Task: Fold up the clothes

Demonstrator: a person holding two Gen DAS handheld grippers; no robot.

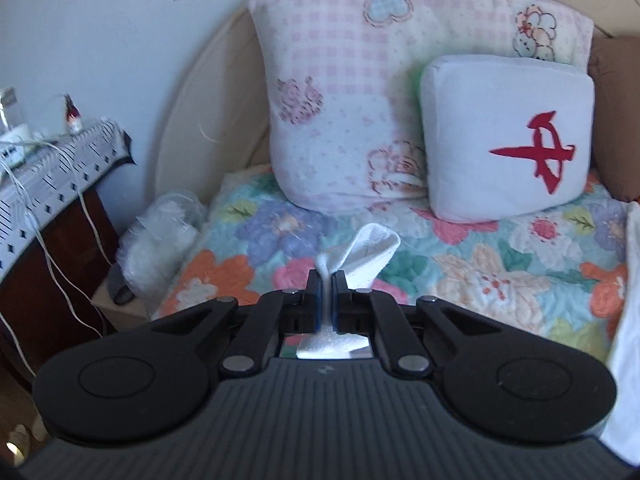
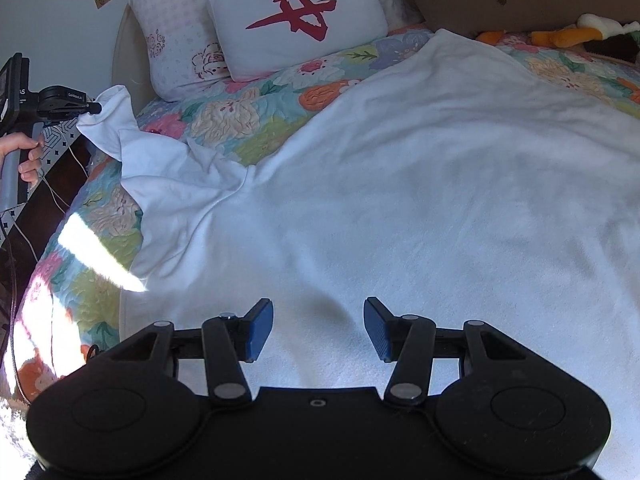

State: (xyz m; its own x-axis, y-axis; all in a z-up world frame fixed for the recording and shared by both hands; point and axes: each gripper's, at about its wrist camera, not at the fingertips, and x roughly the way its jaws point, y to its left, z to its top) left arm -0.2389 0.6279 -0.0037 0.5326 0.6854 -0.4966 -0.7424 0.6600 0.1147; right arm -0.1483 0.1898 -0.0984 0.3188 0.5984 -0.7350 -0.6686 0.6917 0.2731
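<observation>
The left tongs [image 1: 327, 280], tilted gently downward, pinch a lifted corner of the large white fleece garment [image 2: 380, 184] spread over the floral quilted bed [image 2: 256, 120]. The right tongs [image 2: 318, 328] hover above it, angled steeply down, jaws apart and empty.

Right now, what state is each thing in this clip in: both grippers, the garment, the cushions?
left gripper: jaws shut on a corner of the white garment, lifted off the bed
right gripper: jaws open, nothing between them, above the cloth
white garment: spread on the floral quilt, unfolded
white cushion: propped against the pink pillow
</observation>
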